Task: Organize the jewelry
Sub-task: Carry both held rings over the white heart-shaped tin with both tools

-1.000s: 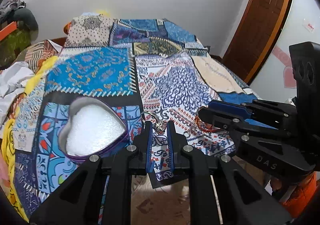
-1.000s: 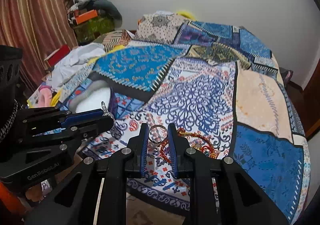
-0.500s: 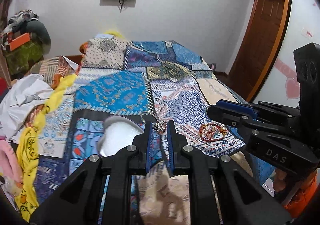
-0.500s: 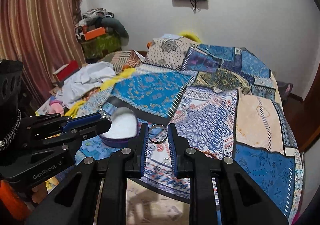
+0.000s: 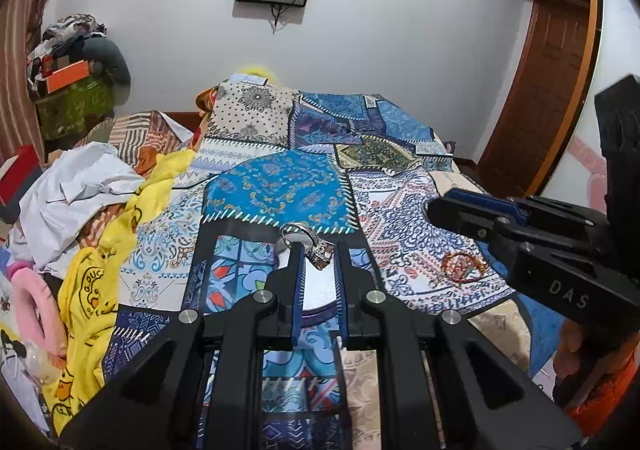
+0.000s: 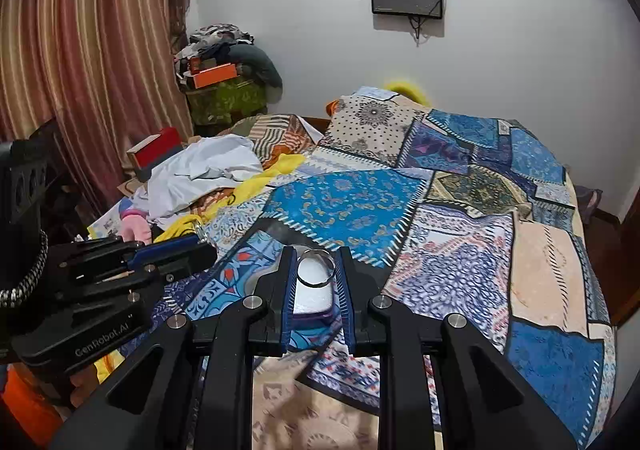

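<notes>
You hold a stone-set ring [image 5: 311, 246] pinched in the left gripper [image 5: 316, 254] and a plain band [image 6: 316, 268] clamped in the right gripper [image 6: 316, 270], both lifted clear above the bed [image 6: 552, 262], over the white-lined box [image 6: 314, 298] likely meant to receive them.

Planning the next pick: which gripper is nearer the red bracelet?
Right. In the left wrist view the right gripper hangs close to the bracelet, just up and left of it. The left gripper is farther left, over the box.
</notes>
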The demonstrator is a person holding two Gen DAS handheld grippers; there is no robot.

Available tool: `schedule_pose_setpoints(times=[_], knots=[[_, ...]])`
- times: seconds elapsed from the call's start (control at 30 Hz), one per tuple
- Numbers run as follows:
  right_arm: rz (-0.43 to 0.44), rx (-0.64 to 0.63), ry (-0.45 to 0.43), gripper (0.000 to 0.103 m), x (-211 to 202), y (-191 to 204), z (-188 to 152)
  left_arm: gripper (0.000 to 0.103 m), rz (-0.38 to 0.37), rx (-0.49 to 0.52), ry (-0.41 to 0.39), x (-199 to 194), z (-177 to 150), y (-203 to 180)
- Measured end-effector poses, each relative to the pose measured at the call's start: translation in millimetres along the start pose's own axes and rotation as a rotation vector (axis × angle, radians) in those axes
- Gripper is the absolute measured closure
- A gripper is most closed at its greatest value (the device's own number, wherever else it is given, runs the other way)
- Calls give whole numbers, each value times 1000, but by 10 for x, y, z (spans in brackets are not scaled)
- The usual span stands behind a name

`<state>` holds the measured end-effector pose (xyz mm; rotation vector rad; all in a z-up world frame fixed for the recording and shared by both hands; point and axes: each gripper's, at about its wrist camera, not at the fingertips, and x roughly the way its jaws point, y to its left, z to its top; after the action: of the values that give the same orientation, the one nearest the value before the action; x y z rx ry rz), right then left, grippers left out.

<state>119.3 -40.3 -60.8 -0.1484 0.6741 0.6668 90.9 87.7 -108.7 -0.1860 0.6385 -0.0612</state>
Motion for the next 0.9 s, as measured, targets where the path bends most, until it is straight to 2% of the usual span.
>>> schedule_pose_setpoints(times=[0.63,0.9], knots=[[57,28,156,85,709,-8,-98,90,-49,-22,137,592,-234,151],[72,51,229,85,924,-85,-197,90,-62,-10,167,727,-276,162]])
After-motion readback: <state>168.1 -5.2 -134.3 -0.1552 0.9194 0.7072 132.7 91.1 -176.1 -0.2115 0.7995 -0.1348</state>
